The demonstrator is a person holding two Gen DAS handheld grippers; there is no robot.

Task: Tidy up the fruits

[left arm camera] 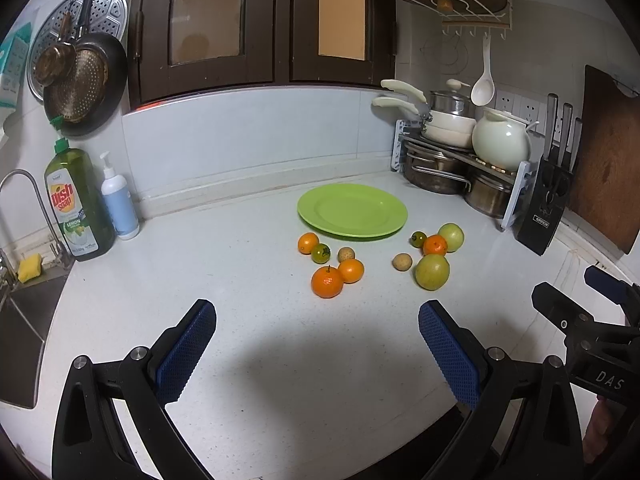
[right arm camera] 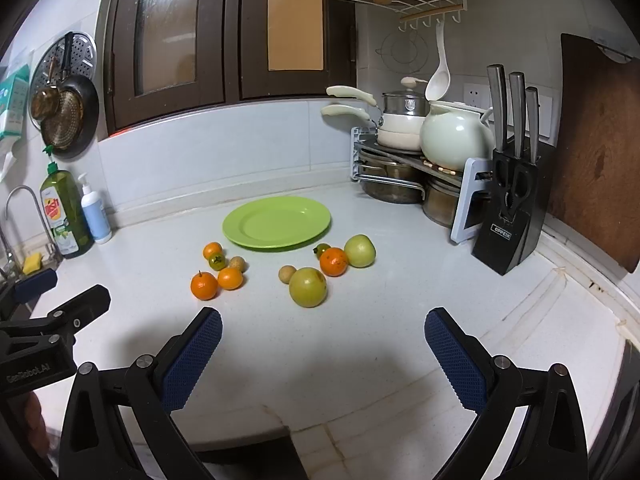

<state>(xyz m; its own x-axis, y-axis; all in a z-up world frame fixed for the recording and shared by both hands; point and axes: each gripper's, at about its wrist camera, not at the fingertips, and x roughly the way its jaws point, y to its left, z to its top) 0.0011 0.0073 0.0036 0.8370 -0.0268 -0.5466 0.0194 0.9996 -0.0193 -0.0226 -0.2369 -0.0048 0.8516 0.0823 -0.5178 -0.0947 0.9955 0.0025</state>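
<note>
DAS-marked right gripper (left arm camera: 600,292), "Dish Soap" bottle (left arm camera: 78,204), OPPEIN knife block (right arm camera: 510,216), possibly GenRobot.AI

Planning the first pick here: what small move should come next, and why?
Probably ease the right tongs forward toward the nearest green fruit. Both tongs are open and empty, the green plate holds nothing, and every fruit lies on the counter.

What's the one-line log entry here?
left gripper open, empty | right gripper open, empty | green plate bare | fruits on counter
</note>
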